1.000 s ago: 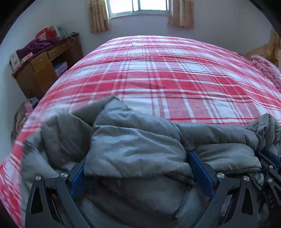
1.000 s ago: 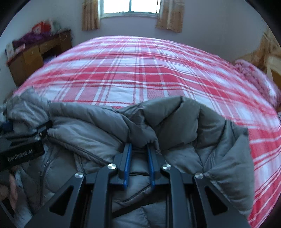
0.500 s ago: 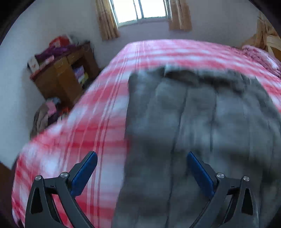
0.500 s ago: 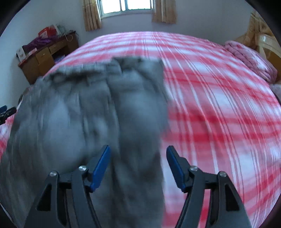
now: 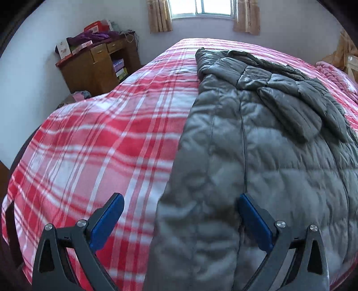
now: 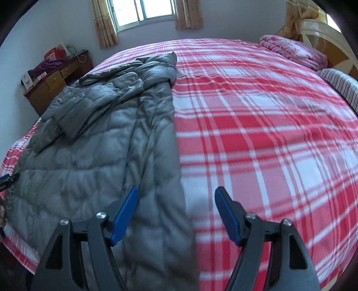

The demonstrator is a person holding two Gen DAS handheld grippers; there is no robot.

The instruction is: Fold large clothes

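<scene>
I see the bed [image 5: 94, 143] under its red and white plaid cover filling both views; the grey padded coat [image 5: 257, 156] lies spread flat along it, stretching lengthwise towards the window [image 6: 145, 11], a sleeve folded across its upper part; a wooden cabinet [image 5: 94, 65] stands against the wall left of the bed; a pink quilt [image 6: 293, 51] sits at the far right corner. My left claw [image 5: 180, 208] stands wide apart over the coat's near left edge, gripping nothing; my right claw [image 6: 176, 203] has just been opening, its jaws apart over the coat's near right edge, pressing on nothing.
</scene>
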